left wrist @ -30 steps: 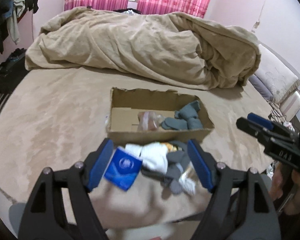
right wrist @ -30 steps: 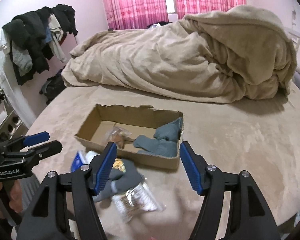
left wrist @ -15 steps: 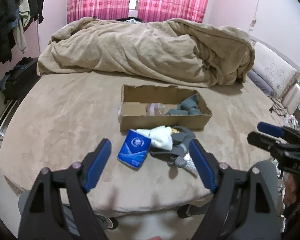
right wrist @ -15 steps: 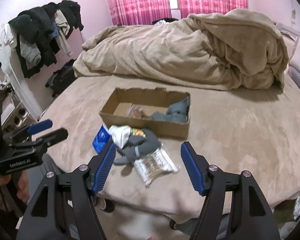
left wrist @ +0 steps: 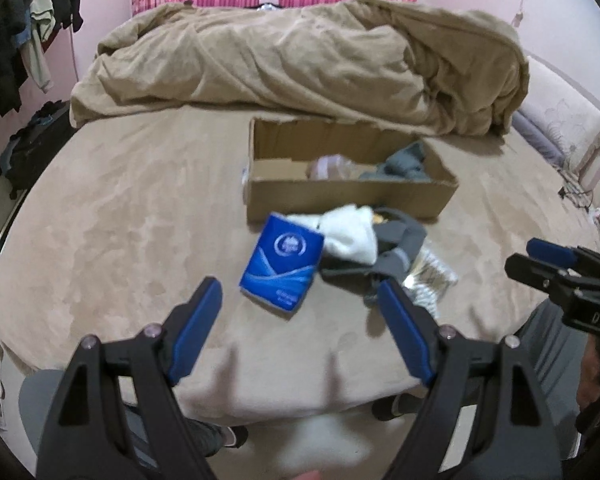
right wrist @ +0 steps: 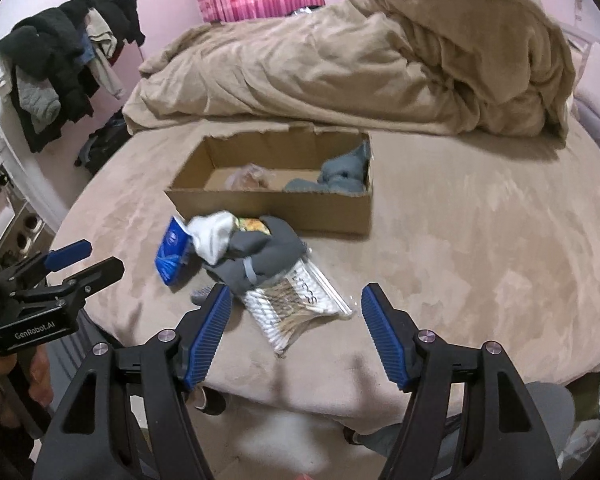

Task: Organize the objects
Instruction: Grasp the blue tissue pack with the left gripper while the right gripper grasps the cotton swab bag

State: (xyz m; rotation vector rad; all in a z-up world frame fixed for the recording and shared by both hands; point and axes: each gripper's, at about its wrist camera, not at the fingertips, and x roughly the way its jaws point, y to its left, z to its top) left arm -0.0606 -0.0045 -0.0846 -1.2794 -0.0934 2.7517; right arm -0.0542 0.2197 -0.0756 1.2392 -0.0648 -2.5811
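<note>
An open cardboard box sits on the bed with blue-grey socks and a small plastic bag inside. In front of it lie a blue tissue pack, a white sock, a grey garment and a clear bag of cotton swabs. My left gripper is open and empty, just short of the tissue pack. My right gripper is open and empty over the swab bag.
A bunched beige duvet fills the back of the bed. Clothes hang on a rack at the left. A pillow lies at the right. The bed's front edge is just below the grippers.
Both grippers pulled back from the pile, then came slightly closer again. They stayed open. The objects have not moved.
</note>
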